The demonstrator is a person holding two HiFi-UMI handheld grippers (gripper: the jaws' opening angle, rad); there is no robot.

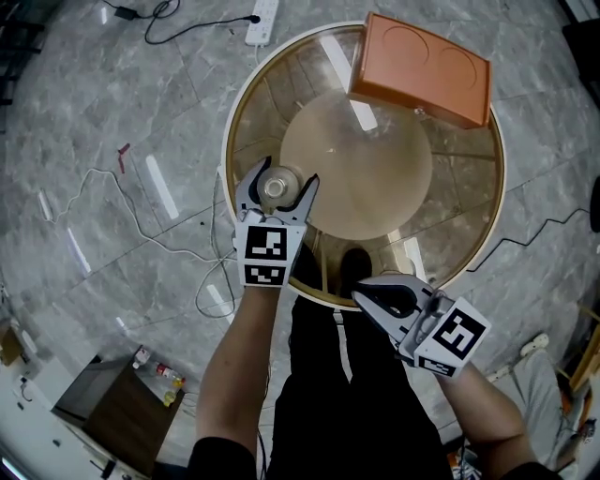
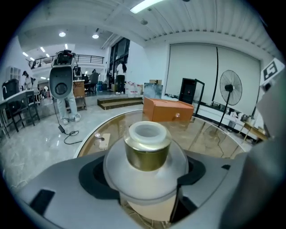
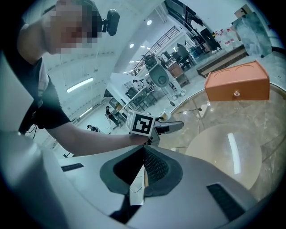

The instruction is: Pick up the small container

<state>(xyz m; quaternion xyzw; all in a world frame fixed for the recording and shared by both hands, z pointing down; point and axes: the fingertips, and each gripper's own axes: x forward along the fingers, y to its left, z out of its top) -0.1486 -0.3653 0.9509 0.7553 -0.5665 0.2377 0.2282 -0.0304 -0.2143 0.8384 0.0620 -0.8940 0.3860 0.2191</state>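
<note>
Grippers: two. Left gripper [image 1: 281, 176] clamps one small container [image 1: 277, 187], a round jar with a gold band and a white top, sitting between the jaws. The left gripper view shows both pads pressed against the jar's wide body. The jar is over the left side of the table [image 1: 450, 178], between the rim and the centre disc [image 1: 356, 164]. I can't tell whether it rests on the glass or is lifted.

Right gripper [image 1: 375, 295] is at the near edge of the table, jaws closed, pads meeting with nothing in between.

Box [image 1: 420, 68]: one, orange, with two round marks on its lid, on the far right part of the table, well apart from both grippers.

Surface: one round glass table with a gold rim and a pale, frosted-looking centre disc.

Room: the floor [image 1: 112, 94] is grey marble tile. One white power strip [image 1: 262, 21] lies beyond the table, and a thin white cable [image 1: 112, 202] trails on the left. One dark cabinet [image 1: 122, 412] sits at lower left. The left gripper view shows a big open hall with ceiling lights, one white robot figure [image 2: 61, 82] at left and one standing fan [image 2: 230, 87] at right.
</note>
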